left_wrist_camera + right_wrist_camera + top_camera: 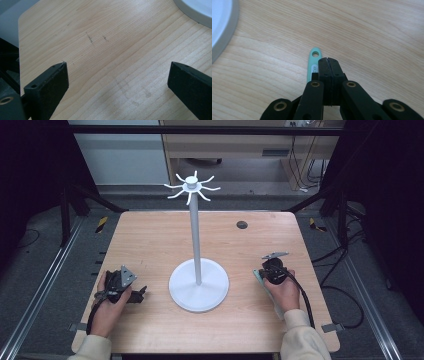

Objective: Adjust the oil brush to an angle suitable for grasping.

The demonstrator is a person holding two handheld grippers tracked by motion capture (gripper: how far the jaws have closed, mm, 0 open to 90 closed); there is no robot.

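Note:
A white stand [195, 235] with a ring of hooks at its top rises from a round base [199, 292] in the middle of the wooden table [150, 240]. My left gripper [140, 294] rests left of the base, jaws wide open [118, 68] over bare wood. The base rim [197, 10] shows at the upper right of the left gripper view. My right gripper [263, 269] sits right of the base with its jaws shut [327, 59] and nothing between them. A mint-green handle [313, 61] with a hole at its end lies flat beside the left jaw, and it runs under the hand [257, 276].
A dark round grommet [242, 224] sits in the table's far right part. Black frame posts and cables stand on the floor around the table. The stand's base rim [219, 22] lies at the far left of the right gripper view.

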